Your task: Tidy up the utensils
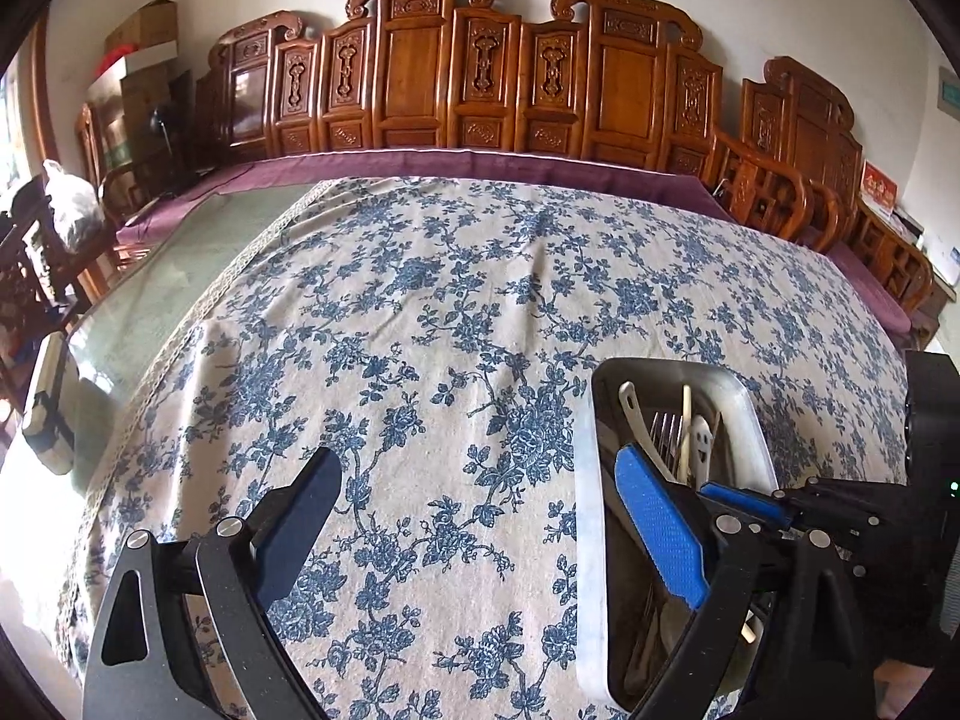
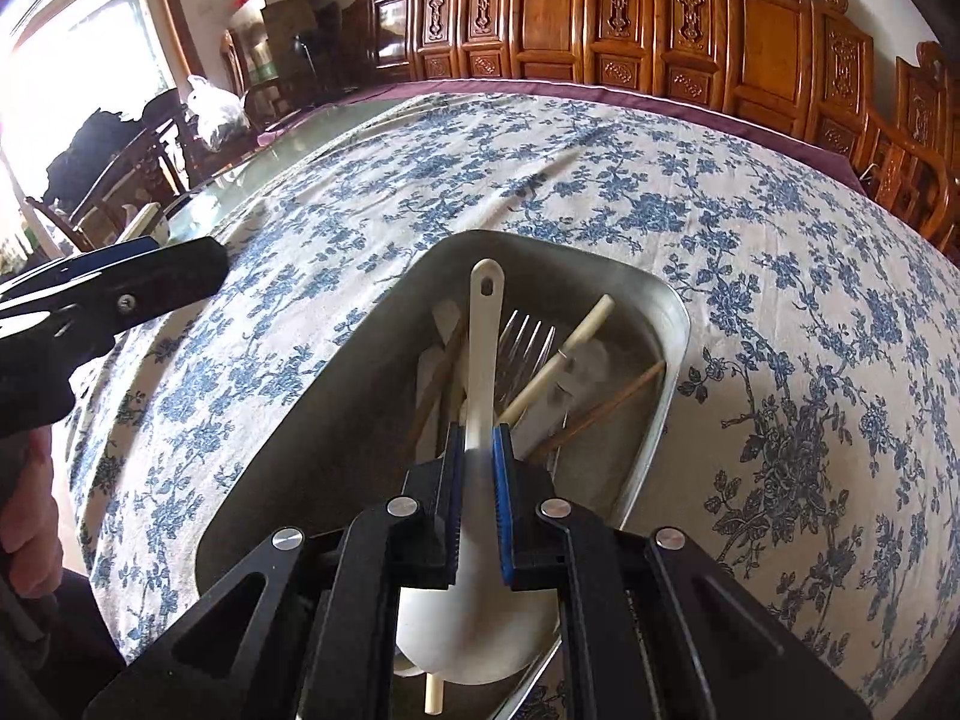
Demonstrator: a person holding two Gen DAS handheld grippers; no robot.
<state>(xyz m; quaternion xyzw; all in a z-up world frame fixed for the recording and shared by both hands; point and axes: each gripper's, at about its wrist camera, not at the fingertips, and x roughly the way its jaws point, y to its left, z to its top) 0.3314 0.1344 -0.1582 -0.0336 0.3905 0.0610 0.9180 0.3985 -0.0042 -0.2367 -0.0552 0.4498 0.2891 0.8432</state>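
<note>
White spoon (image 2: 480,372): lies over metal tray (image 2: 669,324), handle toward 12 o'clock, bowl nearest cam. Right gripper (image 2: 478,462) pitched down over tray, jaws pinching spoon handle between blue pads (image 2: 503,480). Tray also holds fork (image 2: 528,336) and chopsticks (image 2: 606,405). Left gripper (image 1: 480,516) angled down, jaws spread wide, nothing held; its right finger over tray's edge, at 9 o'clock of right gripper. Surface: blue floral tablecloth (image 1: 420,312). Carved wood chairs (image 1: 432,66) at 12 o'clock.
</note>
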